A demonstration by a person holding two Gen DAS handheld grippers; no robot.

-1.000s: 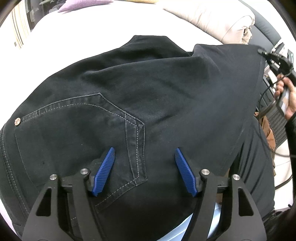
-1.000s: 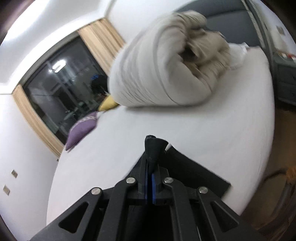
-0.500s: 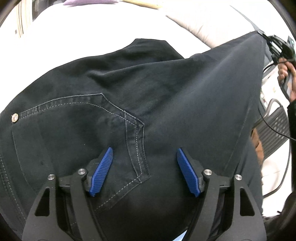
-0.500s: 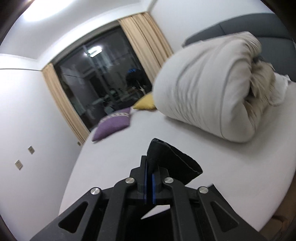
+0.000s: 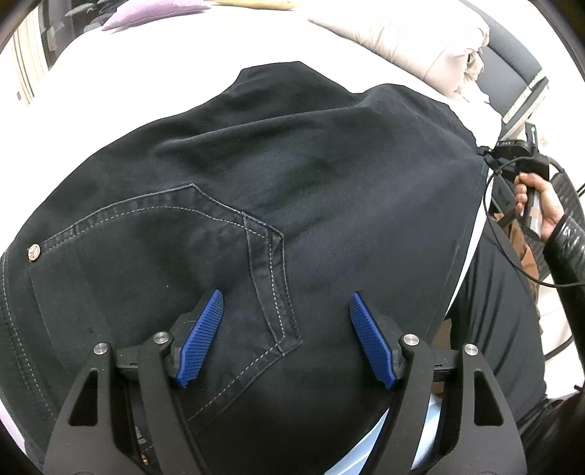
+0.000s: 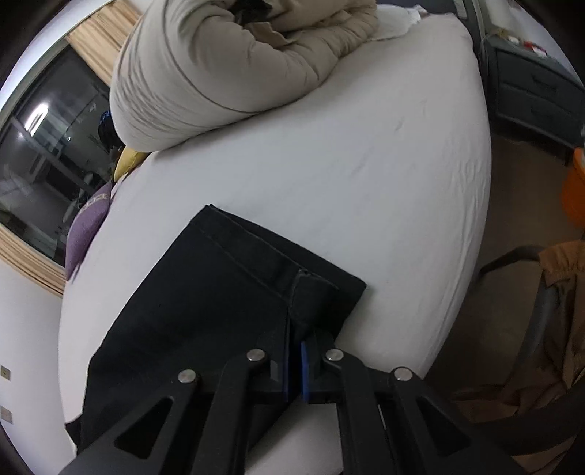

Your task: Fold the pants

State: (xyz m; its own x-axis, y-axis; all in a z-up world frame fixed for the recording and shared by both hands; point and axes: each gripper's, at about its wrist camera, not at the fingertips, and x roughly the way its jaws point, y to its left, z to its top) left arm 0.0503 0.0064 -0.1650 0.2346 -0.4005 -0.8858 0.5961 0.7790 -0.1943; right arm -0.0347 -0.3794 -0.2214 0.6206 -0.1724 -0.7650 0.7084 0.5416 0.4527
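Left wrist view showed the black pants [image 5: 292, 204] spread over the white bed [image 5: 153, 84], seat side up, with a stitched back pocket [image 5: 164, 248] and a metal rivet [image 5: 34, 252] near the left edge of the picture. The left gripper [image 5: 287, 321] hung just above the seat, its blue jaws standing wide apart with only flat cloth below them and nothing clamped. The far edge of the pants ended in a notch, and beyond it lay bare sheet up to a rolled beige duvet [image 5: 409, 36] and a purple cushion [image 5: 153, 9]. At the right, the cloth's corner ran to the right gripper [image 5: 488, 155], held by a hand [image 5: 541, 204] in a dark sleeve, past the bed's edge.

In the right wrist view, the right gripper [image 6: 295, 350] had its jaws pressed together on the hem corner of the pants [image 6: 219, 292], which lay close to the near edge of the bed [image 6: 365, 164]. Ahead of the hem the sheet was open as far as the duvet [image 6: 219, 65]. To the right, off the mattress, stood a dark nightstand [image 6: 533, 95] and a chair [image 6: 526, 292] draped with brown cloth.
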